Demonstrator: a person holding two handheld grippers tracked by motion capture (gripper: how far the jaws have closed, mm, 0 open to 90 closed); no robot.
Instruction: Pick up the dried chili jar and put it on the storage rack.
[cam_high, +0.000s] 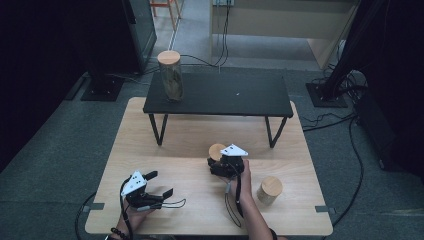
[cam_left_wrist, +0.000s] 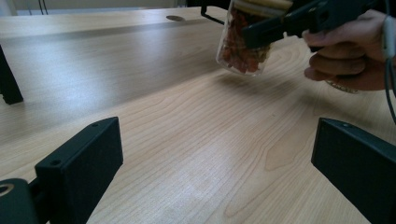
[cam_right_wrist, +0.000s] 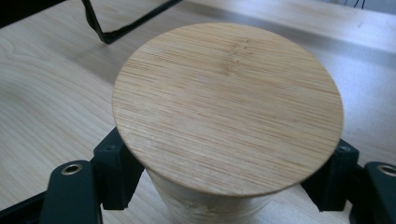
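A small glass jar (cam_left_wrist: 240, 49) with a bamboo lid (cam_right_wrist: 229, 107) holds orange-red pieces. My right gripper (cam_right_wrist: 226, 186) is shut on it just under the lid, one jaw on each side. In the high view the jar (cam_high: 217, 150) and right gripper (cam_high: 218, 160) are at the table's middle. Seen from the left gripper view, the jar is tilted, with a shadow beneath it, and looks just off the wood. My left gripper (cam_high: 161, 183) stands open near the front left, nothing between its jaws (cam_left_wrist: 217, 140).
A second small lidded jar (cam_high: 270, 189) stands at the front right. A black shelf (cam_high: 220, 95) on thin legs spans the table's far side, with a tall lidded jar (cam_high: 170, 75) at its left end. Cables trail on the floor at the right.
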